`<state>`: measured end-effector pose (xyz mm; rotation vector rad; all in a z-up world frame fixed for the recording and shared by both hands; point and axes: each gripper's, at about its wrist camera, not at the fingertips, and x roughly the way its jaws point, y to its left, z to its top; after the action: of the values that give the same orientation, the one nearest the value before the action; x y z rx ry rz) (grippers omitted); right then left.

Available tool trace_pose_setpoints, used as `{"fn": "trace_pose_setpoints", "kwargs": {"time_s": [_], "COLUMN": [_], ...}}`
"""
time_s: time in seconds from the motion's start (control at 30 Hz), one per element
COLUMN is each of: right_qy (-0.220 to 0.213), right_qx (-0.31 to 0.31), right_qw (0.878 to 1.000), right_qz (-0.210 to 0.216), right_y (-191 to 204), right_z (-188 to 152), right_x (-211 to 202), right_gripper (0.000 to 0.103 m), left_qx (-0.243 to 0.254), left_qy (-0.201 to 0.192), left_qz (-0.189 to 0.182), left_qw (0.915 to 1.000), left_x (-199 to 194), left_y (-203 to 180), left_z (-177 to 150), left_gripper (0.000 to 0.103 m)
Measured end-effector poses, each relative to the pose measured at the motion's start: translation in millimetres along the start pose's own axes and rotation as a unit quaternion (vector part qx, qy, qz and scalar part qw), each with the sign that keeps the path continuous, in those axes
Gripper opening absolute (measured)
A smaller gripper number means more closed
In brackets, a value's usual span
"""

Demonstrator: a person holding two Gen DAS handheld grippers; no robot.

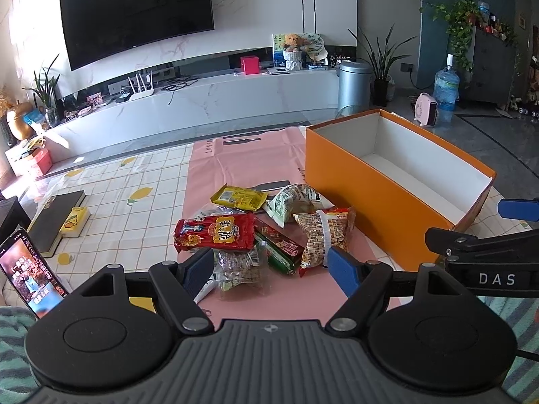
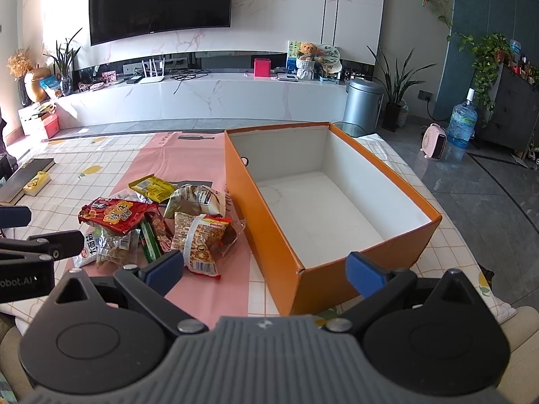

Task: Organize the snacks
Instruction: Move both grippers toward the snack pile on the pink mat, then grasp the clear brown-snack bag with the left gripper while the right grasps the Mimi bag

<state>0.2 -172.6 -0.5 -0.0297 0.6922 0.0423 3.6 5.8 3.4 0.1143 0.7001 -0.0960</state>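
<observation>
Table [image 2: 111,155] under checked cloth, pink sheet [image 2: 188,165] laid across its middle. Orange box [image 2: 269,232], lid off, white inside, nothing in it; sits right of centre on the table. Snack pile [image 1: 262,225] on the pink sheet, just left of the box: red packet [image 1: 215,234] nearest left, peanut bag [image 1: 323,235] nearest the box, yellow packet [image 1: 239,197] and pale green-white packet [image 1: 293,198] at the far side, green stick pack [image 1: 274,252] under the heap. Book [image 1: 55,219] far left with a small yellow box [image 1: 74,222] against it. Phone [image 1: 30,274] near left edge. Left gripper [image 1: 273,271] spread wide, holding nothing, low before the pile. Right gripper [image 2: 266,267] likewise released, at the box's near corner.
</observation>
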Motion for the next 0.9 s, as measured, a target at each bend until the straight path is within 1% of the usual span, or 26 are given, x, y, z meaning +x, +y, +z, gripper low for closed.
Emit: {"fn": "trace_pose_setpoints", "kwargs": {"time_s": [0.2,0.27,0.33,0.37,0.43,0.47,0.5,0.53,0.57,0.6,0.67,0.73,0.83,0.87,0.9], "right_qy": [0.005,-0.008,-0.011,-0.015,-0.019,-0.021,-0.027,-0.029,-0.011,0.0,0.007,0.015,0.032,0.045,0.052], "right_qx": [-0.011,-0.002,0.0,0.002,0.006,0.007,0.005,0.003,0.005,0.012,0.021,0.016,0.016,0.014,0.012], "right_qw": [1.0,1.0,0.999,0.999,0.998,0.998,0.997,0.997,0.997,0.996,0.994,0.995,0.994,0.993,0.993], "right_qz": [-0.003,0.015,0.031,0.04,0.053,0.061,0.067,0.071,0.08,0.092,0.104,0.102,0.105,0.104,0.104], "right_y": [2.5,2.5,3.0,5.0,7.2,9.5,12.3,15.7,18.1,20.4,26.1,31.9,38.7,40.5,42.4], "right_z": [1.2,0.5,0.9,1.4,0.8,-0.2,-1.0,-1.6,-3.1,-4.6,-6.1,-6.6,-4.5,-3.6,-2.8], "right_x": [2.7,2.4,3.1,5.0,9.0,12.6,15.9,20.1,25.6,30.1,38.3,47.7,63.3,71.3,78.7], "right_gripper": [0.099,0.099,0.099,0.099,0.099,0.091,0.085,0.074,0.068,0.068,0.068,0.068,0.068,0.069,0.07], "left_qx": [0.007,0.008,-0.002,-0.008,-0.022,-0.029,-0.038,-0.048,-0.062,-0.079,-0.108,-0.123,-0.128,-0.131,-0.132], "left_qy": [-0.006,-0.009,-0.007,-0.004,0.005,0.009,0.015,0.02,0.027,0.033,0.045,0.049,0.056,0.058,0.059], "left_qz": [-0.006,-0.016,-0.029,-0.033,-0.045,-0.05,-0.055,-0.058,-0.066,-0.078,-0.093,-0.086,-0.071,-0.068,-0.067], "left_qw": [0.9999,0.9998,0.9996,0.9994,0.9987,0.9983,0.9977,0.9969,0.9955,0.9933,0.9887,0.9874,0.9876,0.9873,0.9872], "left_x": [1.2,1.1,2.8,4.1,9.3,11.7,15.7,19.3,24.0,28.4,37.4,45.5,59.0,64.3,68.3], "left_y": [2.3,5.4,12.3,15.9,24.4,28.4,33.2,37.2,42.5,47.8,56.6,61.7,66.2,68.1,69.5], "left_z": [-1.1,-1.3,-1.7,-2.0,-3.8,-5.0,-6.8,-8.4,-10.4,-12.2,-15.1,-17.9,-19.2,-19.9,-20.3], "left_gripper": [0.089,0.088,0.087,0.085,0.079,0.072,0.062,0.058,0.049,0.045,0.045,0.046,0.06,0.067,0.072]}}
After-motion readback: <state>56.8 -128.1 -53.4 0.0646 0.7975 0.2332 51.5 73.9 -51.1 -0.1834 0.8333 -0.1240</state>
